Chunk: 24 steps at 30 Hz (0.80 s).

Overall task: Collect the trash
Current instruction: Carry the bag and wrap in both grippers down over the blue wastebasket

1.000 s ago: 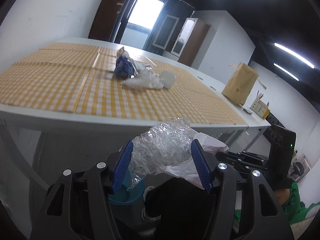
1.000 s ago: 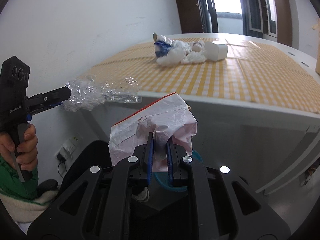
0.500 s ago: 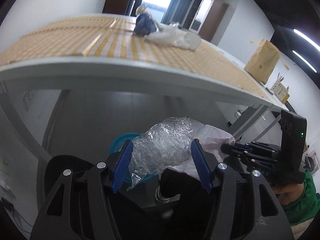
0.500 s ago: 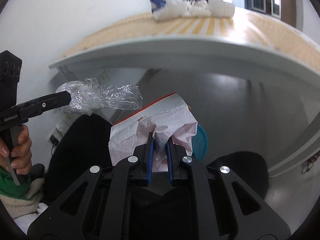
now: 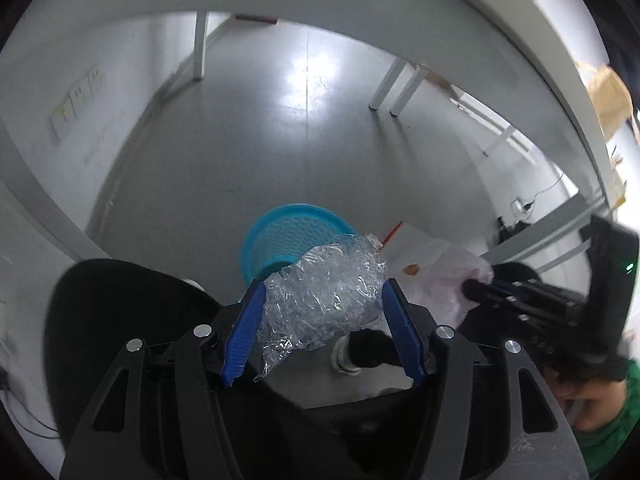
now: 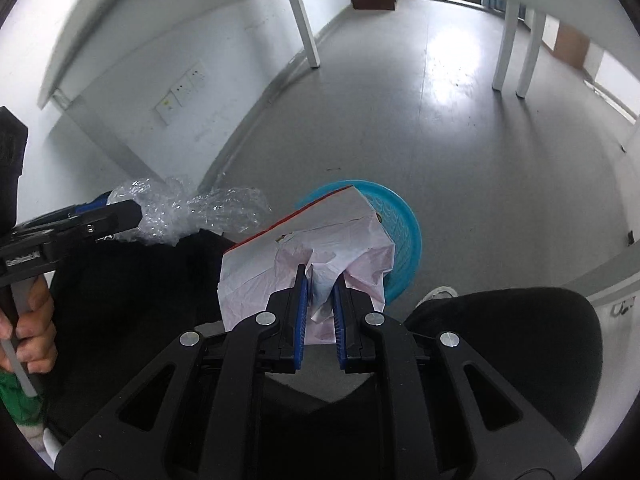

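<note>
Standing on the grey floor: blue mesh basket, upright, mouth upward. Above its rim: white paper bag, red edge slanting up toward the basket, pinched in the narrow right gripper. Beside it: crumpled clear plastic, long axis crosswise, spanning the left gripper pads.

**Both claws over the basket, under the bench**

The left claw clamps crumpled plastic wrap; to its right, the right claw pinches a paper bag. The basket stands on the floor below and ahead of both. The bench edge arches above.
</note>
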### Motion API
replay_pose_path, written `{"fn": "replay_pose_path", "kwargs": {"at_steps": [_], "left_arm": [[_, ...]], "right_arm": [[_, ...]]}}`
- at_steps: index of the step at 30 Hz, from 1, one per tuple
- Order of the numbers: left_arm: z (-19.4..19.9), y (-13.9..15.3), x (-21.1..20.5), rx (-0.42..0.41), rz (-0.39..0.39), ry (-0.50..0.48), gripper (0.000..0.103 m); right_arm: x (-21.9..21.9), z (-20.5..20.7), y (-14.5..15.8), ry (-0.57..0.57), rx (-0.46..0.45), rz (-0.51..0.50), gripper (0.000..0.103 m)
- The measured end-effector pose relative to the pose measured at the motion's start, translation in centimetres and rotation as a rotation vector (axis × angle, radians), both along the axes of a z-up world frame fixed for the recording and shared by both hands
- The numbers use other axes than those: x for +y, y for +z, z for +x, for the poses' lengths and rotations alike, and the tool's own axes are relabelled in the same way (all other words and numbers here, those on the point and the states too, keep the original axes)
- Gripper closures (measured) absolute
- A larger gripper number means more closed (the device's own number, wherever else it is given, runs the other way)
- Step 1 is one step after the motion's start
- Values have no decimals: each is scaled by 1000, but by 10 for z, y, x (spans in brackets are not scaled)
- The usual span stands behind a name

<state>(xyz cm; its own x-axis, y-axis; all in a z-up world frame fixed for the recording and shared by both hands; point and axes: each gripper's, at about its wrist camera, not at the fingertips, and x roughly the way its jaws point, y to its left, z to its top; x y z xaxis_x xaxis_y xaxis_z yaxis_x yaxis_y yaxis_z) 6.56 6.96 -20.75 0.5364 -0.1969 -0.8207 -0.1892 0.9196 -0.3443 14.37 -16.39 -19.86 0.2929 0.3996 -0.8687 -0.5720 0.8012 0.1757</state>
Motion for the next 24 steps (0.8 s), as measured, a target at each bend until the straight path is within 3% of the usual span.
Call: {"fn": "replay_pose_path", "kwargs": {"at_steps": [5,11,24], "left_arm": [[29,-21,12,52,-32,42,43],[56,-54,13,124,3,73,43],[111,-119,28,275,-52,147,43]], "right_arm": [[12,18,-22,-16,22,-40,92],[25,31,-47,-25,84,-77,92],[49,85,-121,-74,203,-180,92]]}}
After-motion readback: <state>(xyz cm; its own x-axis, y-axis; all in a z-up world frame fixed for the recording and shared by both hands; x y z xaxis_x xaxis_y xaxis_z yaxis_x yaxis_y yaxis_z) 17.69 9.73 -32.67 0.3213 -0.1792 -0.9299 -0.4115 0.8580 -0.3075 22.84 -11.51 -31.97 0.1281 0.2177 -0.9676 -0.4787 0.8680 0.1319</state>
